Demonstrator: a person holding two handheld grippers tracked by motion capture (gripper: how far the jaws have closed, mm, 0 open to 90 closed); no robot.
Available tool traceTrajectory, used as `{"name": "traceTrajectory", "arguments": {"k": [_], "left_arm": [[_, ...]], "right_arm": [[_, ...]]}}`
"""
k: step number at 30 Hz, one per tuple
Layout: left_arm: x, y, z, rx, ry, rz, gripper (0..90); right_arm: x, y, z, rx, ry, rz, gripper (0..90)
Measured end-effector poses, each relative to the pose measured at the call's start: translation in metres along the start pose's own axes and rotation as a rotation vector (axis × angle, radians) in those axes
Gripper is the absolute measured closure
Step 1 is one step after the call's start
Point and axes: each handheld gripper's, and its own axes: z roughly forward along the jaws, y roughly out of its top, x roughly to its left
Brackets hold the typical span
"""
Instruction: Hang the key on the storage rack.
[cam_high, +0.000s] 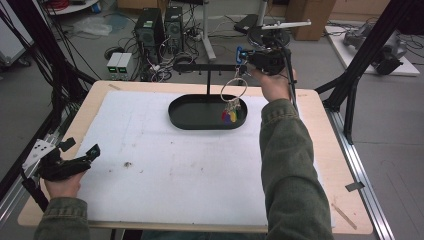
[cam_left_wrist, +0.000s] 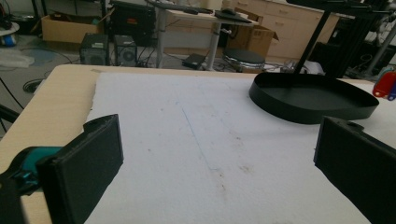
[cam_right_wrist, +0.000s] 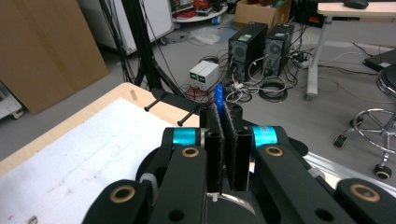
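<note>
A metal key ring (cam_high: 233, 89) with several coloured tags (cam_high: 230, 116) hangs over the right end of a black oval tray (cam_high: 176, 116). My right gripper (cam_high: 243, 57) is held up at the right end of the stand's horizontal bar (cam_high: 205, 66), shut on a blue tag (cam_right_wrist: 218, 99) that sticks up between its jaws in the right gripper view (cam_right_wrist: 223, 119). The bar's pegs (cam_right_wrist: 159, 101) lie just beyond the jaws. My left gripper (cam_high: 81, 151) rests low at the table's front left, open with nothing in it (cam_left_wrist: 219, 158). The tray (cam_left_wrist: 308, 100) lies far ahead of it.
A white foam sheet (cam_high: 165, 160) covers most of the wooden table (cam_high: 350, 210). The person's right sleeve (cam_high: 290, 165) stretches across the right side. Computers, cables and a stool stand on the floor beyond the far edge. A black frame post (cam_high: 350, 95) stands at the right.
</note>
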Motion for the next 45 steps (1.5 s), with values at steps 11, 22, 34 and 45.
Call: {"name": "traceTrajectory", "arguments": {"k": [11, 22, 34, 45], "left_arm": [[0.0, 0.0, 0.001, 0.003, -0.01, -0.002, 1.8], [0.001, -0.001, 0.002, 0.002, -0.014, -0.008, 1.8], [0.002, -0.001, 0.003, 0.011, -0.015, -0.007, 1.8], [0.002, -0.002, 0.005, 0.022, -0.011, 0.003, 1.8]], "right_arm": [[0.002, 0.01, 0.021, -0.006, -0.018, 0.026, 87.8], [-0.001, 0.02, 0.054, 0.005, -0.055, 0.06, 87.8], [-0.001, 0.018, 0.077, 0.025, -0.076, 0.064, 87.8], [-0.011, 0.017, 0.089, 0.011, -0.05, 0.102, 87.7]]}}
